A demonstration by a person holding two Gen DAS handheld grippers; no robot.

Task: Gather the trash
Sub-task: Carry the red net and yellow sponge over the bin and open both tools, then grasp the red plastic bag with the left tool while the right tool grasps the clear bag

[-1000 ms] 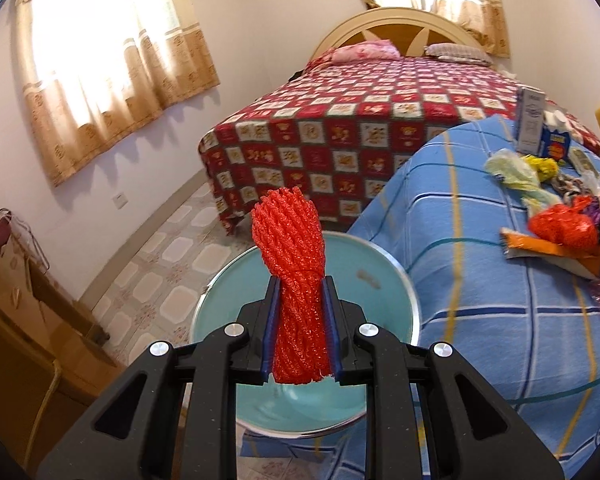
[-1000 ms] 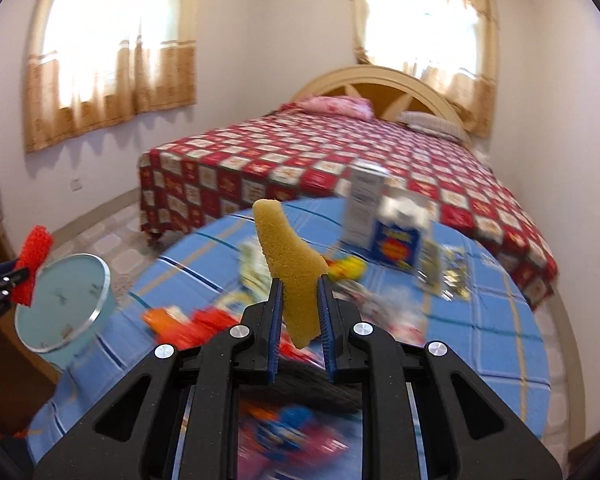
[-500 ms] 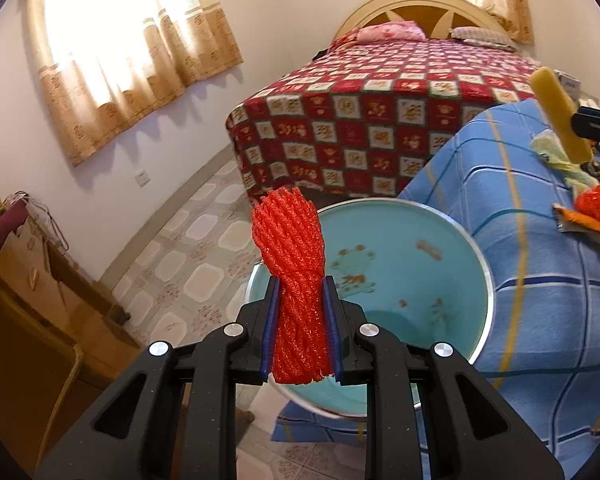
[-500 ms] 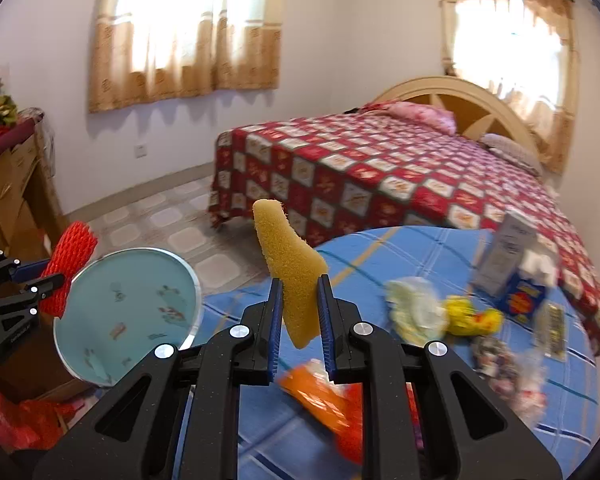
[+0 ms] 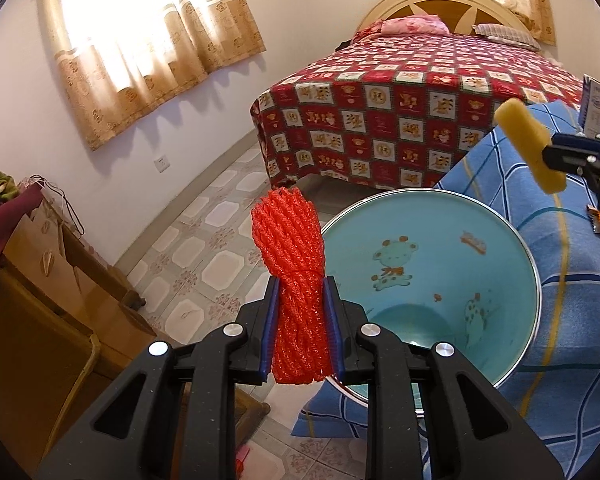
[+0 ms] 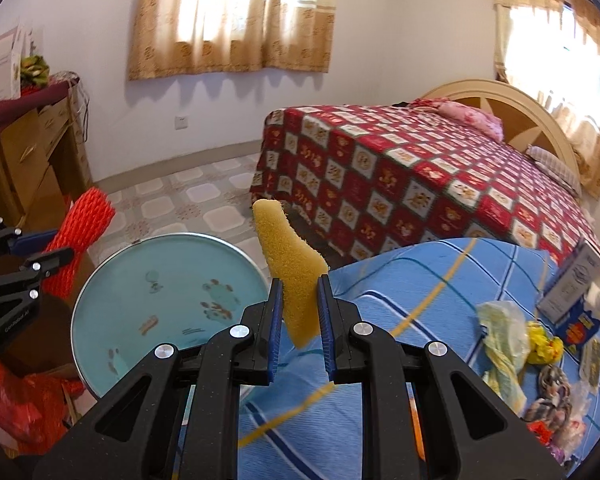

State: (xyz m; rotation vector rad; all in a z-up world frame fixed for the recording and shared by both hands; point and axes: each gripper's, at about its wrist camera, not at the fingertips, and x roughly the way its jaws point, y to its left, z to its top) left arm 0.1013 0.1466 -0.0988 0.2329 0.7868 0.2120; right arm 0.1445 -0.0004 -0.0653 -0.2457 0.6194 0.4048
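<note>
My left gripper is shut on a red foam net sleeve that stands upright between its pads, just left of the rim of a teal trash bin. My right gripper is shut on a yellow sponge piece, held over the edge of the blue checked tablecloth beside the bin. In the left wrist view the sponge and right gripper show at the far right, above the table. In the right wrist view the red sleeve and the left gripper show at the left edge.
Trash lies on the tablecloth at the right: a crumpled pale bag, a yellow wrapper, cartons and other wrappers. A bed with a red patterned cover stands behind. A wooden cabinet is at the left, over tiled floor.
Both grippers have swung toward the bin, which now fills more of each view. The right gripper has moved left from over the table's clutter to its edge. Both grips are unchanged.
</note>
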